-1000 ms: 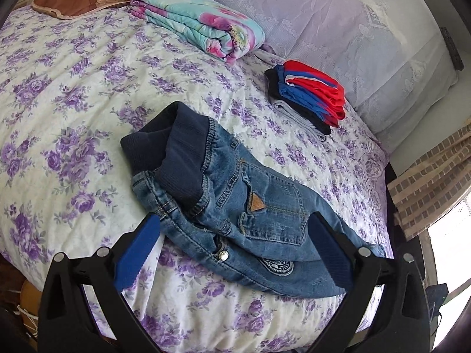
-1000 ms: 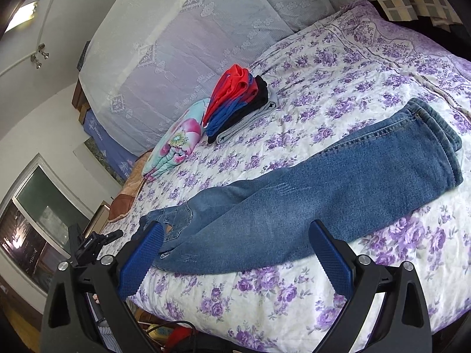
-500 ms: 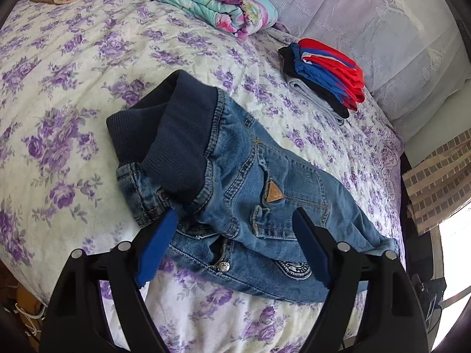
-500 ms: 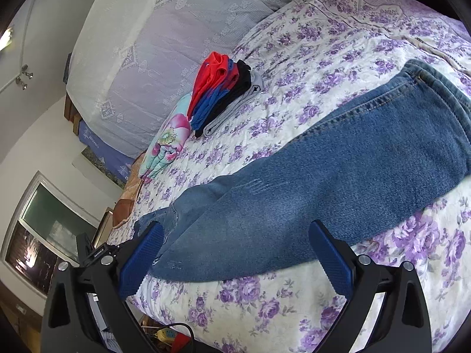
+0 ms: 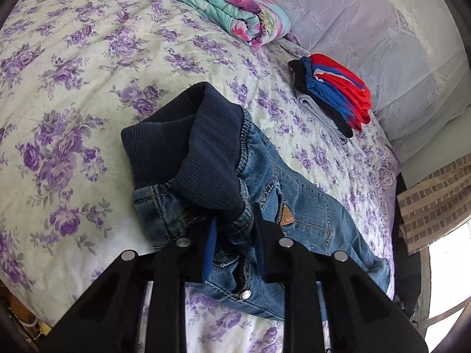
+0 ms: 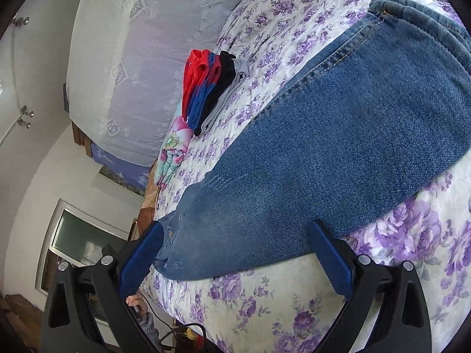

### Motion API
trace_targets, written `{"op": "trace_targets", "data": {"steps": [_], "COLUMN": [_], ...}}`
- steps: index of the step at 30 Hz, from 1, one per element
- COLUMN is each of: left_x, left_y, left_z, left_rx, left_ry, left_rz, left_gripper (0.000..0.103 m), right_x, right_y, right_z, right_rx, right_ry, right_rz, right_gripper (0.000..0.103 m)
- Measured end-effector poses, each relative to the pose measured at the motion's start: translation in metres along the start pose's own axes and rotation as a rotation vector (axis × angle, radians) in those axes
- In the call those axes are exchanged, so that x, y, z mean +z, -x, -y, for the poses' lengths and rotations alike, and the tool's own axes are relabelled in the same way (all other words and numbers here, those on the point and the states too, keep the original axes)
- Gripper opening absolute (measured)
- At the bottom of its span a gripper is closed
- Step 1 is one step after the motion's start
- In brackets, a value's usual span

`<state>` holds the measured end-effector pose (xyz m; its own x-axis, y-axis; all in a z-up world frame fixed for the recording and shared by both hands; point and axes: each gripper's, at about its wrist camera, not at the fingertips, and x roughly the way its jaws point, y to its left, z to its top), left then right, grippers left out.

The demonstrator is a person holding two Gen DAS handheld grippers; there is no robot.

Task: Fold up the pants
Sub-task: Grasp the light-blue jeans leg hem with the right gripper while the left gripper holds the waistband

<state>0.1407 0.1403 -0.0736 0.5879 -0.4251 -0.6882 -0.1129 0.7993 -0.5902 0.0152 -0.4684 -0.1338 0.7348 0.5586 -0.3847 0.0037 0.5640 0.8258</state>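
Observation:
Blue jeans (image 5: 309, 214) with a dark navy ribbed waistband (image 5: 206, 147) lie crumpled on the flowered bedspread (image 5: 73, 111). My left gripper (image 5: 234, 223) sits at the waist, just below the ribbed band. Its jaws are closing, and bunched denim is pinched between the blue pads (image 5: 209, 244). In the right wrist view the jeans' leg (image 6: 338, 147) stretches flat towards its hem (image 6: 412, 8) at the upper right. My right gripper (image 6: 235, 229) stands open over the leg's near edge, with its pads on either side and nothing gripped.
A folded floral quilt (image 5: 223, 6) and a stack of folded red, blue, black and grey clothes (image 5: 332, 94) lie at the far side, by a lace-covered pillow (image 5: 397, 44). The bed's edge (image 6: 250, 309) runs just under my right gripper. A hand (image 6: 139, 307) shows below it.
My left gripper came down onto the jeans' waist and its jaws went from wide open to pinching the denim. My right gripper sank and rolled closer to the leg, still open.

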Motion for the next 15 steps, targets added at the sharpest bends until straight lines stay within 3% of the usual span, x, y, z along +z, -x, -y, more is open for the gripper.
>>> {"op": "trace_targets", "data": {"steps": [2,4,6,9,13,15], "left_x": [0.003,0.006,0.011,0.02,0.034,0.042], "left_y": [0.006,0.014,0.021,0.032,0.038,0.037], "left_z": [0.002,0.012,0.027,0.041,0.046,0.049], "left_rx": [-0.033,-0.044,-0.047,-0.07,-0.103,-0.102], "left_ry": [-0.002,-0.03,-0.07,-0.089,-0.065,-0.061], "left_rz": [0.007,0.025,0.051,0.088,0.1,0.1], "left_gripper": [0.02,0.019,0.019,0.019,0.019,0.018], "right_x": [0.002,0.012,0.03,0.057,0.092,0.102], "right_y": [0.0,0.015,0.034,0.036,-0.015,-0.043], "right_z": [-0.005,-0.017,-0.047,-0.084,-0.09,-0.077], "right_rx": [-0.021,-0.036,0.007,-0.084,-0.151,-0.245], "right_ry": [0.007,-0.031,0.098,0.288,0.418,0.447], "right_rz": [-0.04,0.002,0.084,0.132,0.003,-0.067], "right_gripper": [0.099,0.099,0.099,0.099,0.099,0.099]}}
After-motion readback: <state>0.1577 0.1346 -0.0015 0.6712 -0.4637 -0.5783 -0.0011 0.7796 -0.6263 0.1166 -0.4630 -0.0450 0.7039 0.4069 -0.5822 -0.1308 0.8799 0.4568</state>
